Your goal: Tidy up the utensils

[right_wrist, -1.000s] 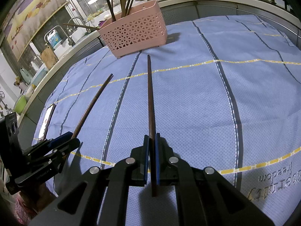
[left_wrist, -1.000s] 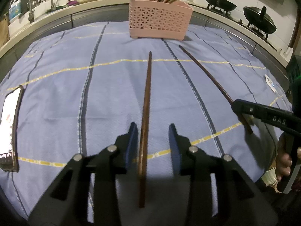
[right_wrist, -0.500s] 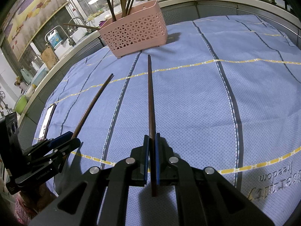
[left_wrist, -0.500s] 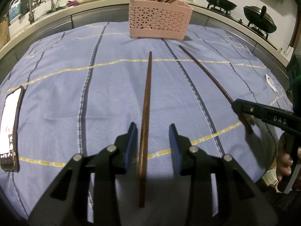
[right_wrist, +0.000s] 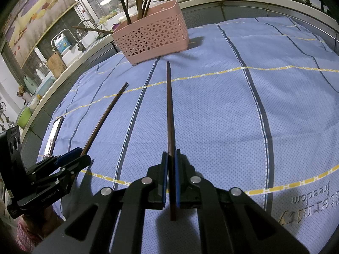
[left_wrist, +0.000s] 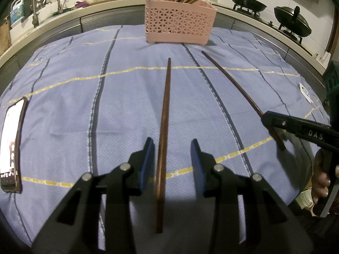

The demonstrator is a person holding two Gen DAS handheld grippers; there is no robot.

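Two chopsticks, near bench edge, tips toward far basket point(left_wrist: 180, 23): right gripper point(right_wrist: 171, 165) clenched on right chopstick point(right_wrist: 170, 110); left gripper point(left_wrist: 172, 158) released, fingers straddling left chopstick point(left_wrist: 164, 118), presumably pre-grasp.

A blue cloth with dark stripes and yellow lines point(left_wrist: 74, 97) covers the table. A phone with a lit screen point(left_wrist: 10, 144) lies at its left edge. Behind, two black woks point(left_wrist: 292, 22) sit on a stove, and a chrome tap point(left_wrist: 57, 0) stands over the sink (beside a white jug with a blue label point(left_wrist: 17, 13)).
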